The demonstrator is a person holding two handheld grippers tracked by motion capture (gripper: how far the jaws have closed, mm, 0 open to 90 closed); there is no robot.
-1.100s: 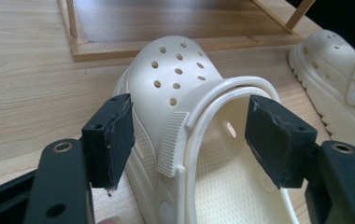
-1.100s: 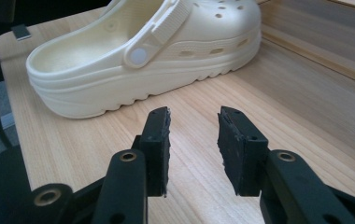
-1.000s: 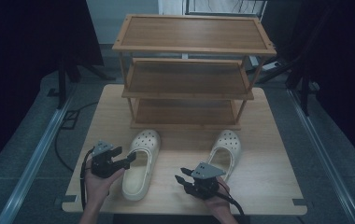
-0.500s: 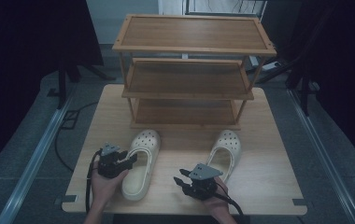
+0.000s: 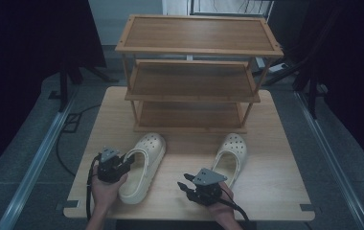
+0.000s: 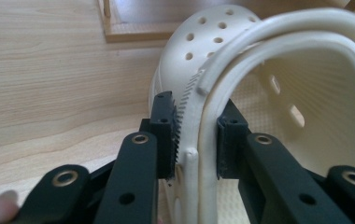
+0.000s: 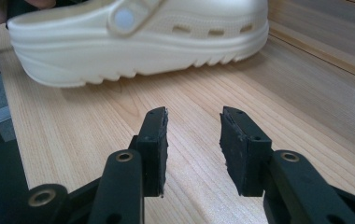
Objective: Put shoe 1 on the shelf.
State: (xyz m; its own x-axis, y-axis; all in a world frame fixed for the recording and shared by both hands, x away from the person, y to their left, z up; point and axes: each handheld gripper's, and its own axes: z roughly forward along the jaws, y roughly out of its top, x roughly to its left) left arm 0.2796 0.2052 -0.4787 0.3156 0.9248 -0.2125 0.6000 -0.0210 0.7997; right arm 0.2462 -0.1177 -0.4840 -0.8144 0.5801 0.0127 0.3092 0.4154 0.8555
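On the near left part of the wooden table (image 5: 276, 158), your left gripper (image 5: 124, 164) is clenched on the side wall of the left clog (image 5: 142, 165). Your left gripper view shows it clearly: 1 jaw presses the ribbed outside of the cream wall, the other sits inside the shoe opening, and the wall with its folded heel strap is pinched between the 2 pads. The left clog (image 6: 259, 84) has its perforated toe pointing away from you, toward the wooden shoe rack (image 5: 194, 72). Your left hand (image 5: 104, 189) wraps the gripper body from behind, near the table's front edge.

Your right gripper (image 5: 186, 180) sits near the front edge of the table, between the 2 shoes, with its jaws spread and nothing between them. In your right gripper view the right gripper (image 7: 194, 140) looks along the bare wood grain toward the left clog (image 7: 138, 37), which lies well ahead of the pads and apart from them; its sole is lifted slightly at the heel end. Your right hand (image 5: 225, 203) holds the gripper from below.

The right clog (image 5: 230, 155) lies flat on the table just beside your right gripper, toe toward the rack, touched by neither gripper. The rack stands at the far side of the table with 3 shelves, all bare.
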